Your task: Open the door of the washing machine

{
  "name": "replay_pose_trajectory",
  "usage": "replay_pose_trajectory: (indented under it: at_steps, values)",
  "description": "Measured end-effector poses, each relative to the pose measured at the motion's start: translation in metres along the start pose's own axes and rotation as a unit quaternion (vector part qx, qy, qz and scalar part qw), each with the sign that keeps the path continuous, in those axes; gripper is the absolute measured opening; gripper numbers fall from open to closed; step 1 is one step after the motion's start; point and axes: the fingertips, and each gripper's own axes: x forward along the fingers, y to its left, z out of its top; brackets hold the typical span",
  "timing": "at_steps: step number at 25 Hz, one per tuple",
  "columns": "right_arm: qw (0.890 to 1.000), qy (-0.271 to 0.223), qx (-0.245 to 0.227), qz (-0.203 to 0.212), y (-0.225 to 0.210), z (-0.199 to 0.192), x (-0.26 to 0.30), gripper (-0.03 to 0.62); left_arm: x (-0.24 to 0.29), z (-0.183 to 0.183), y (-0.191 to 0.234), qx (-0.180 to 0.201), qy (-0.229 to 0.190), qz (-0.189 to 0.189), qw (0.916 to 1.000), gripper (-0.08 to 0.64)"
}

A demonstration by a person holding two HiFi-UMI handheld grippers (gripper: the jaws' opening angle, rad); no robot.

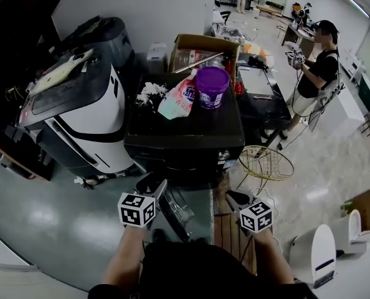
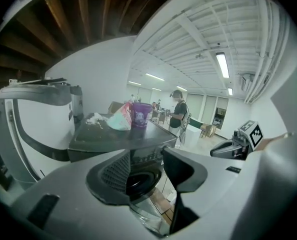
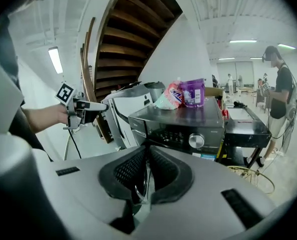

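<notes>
- We held our left gripper (image 1: 152, 185) open and empty, at near left.
- Our right gripper (image 1: 237, 199) was closed on nothing, at near right.
- The black washing machine (image 1: 179, 139) stood just beyond both.

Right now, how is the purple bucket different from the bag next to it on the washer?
The bucket stands upright, while the bag lies slumped. The bucket is mostly purple, round and stiff. The bag is pink, white and blue-green, and it looks soft and crinkled. Both sit close together on top of the washer.
</notes>
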Motion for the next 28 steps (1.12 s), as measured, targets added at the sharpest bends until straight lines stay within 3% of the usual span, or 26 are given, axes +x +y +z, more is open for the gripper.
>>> replay_pose_trajectory:
  at_steps: [6,12,16,21,28]
  values:
    - [0.996,-0.082,-0.025,0.002,0.029,0.093,0.010,0.017,-0.026,0.060,0.030,0.041,-0.039,0.001,0.9984,0.219]
    - [0.986,-0.163,-0.037,-0.018,0.046,0.165,-0.001,0.017,-0.032,0.090,0.048,0.065,-0.059,-0.011,0.9961,0.218]
    - [0.980,-0.186,-0.054,-0.038,0.049,0.184,-0.012,0.017,-0.034,0.101,0.057,0.062,-0.072,-0.013,0.9954,0.215]
    - [0.975,-0.213,-0.036,-0.048,0.042,0.193,-0.027,0.017,-0.038,0.107,0.058,0.068,-0.078,-0.014,0.9945,0.215]
    - [0.974,-0.216,-0.032,-0.055,0.038,0.190,-0.027,0.017,-0.041,0.106,0.065,0.060,-0.080,-0.007,0.9949,0.212]
